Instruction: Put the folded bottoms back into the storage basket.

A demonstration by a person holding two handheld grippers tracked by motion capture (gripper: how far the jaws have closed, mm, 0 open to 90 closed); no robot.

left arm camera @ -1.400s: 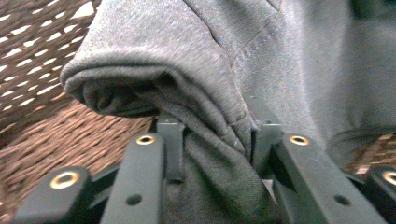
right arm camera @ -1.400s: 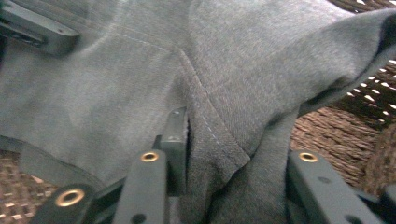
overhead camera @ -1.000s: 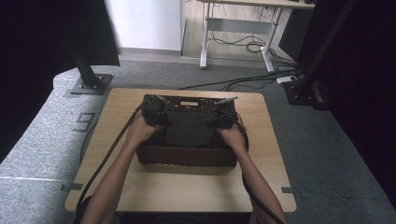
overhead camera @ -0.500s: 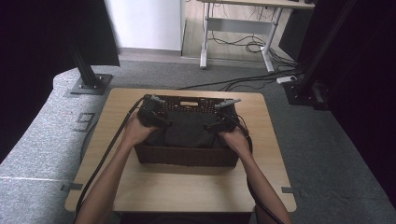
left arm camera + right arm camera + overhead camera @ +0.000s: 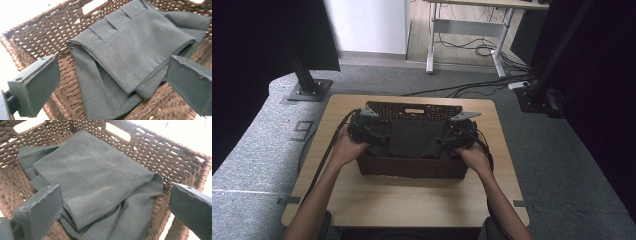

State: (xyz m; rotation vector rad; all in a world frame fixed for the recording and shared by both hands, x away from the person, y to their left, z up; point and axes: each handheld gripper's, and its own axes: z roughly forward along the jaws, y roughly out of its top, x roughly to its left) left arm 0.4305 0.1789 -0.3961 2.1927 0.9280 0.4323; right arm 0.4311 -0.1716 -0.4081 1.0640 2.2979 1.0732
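**A:** Opening wide, the left hand-held gripper [image 5: 379, 137] and the right hand-held gripper [image 5: 447, 141] have just been spreading their jaws; both stand fully apart and nothing is between the pads.

**B:** And the folded grey cloth [image 5: 130, 50] lies inside the wicker basket [image 5: 412, 167], mid-bench [image 5: 412, 205], loose layers spilling toward six o'clock.

**A:** Risk, I'd say: a jaw tip snagging that loose flap or the weave, dragging the fold open.

**B:** Or nudging the basket off square.
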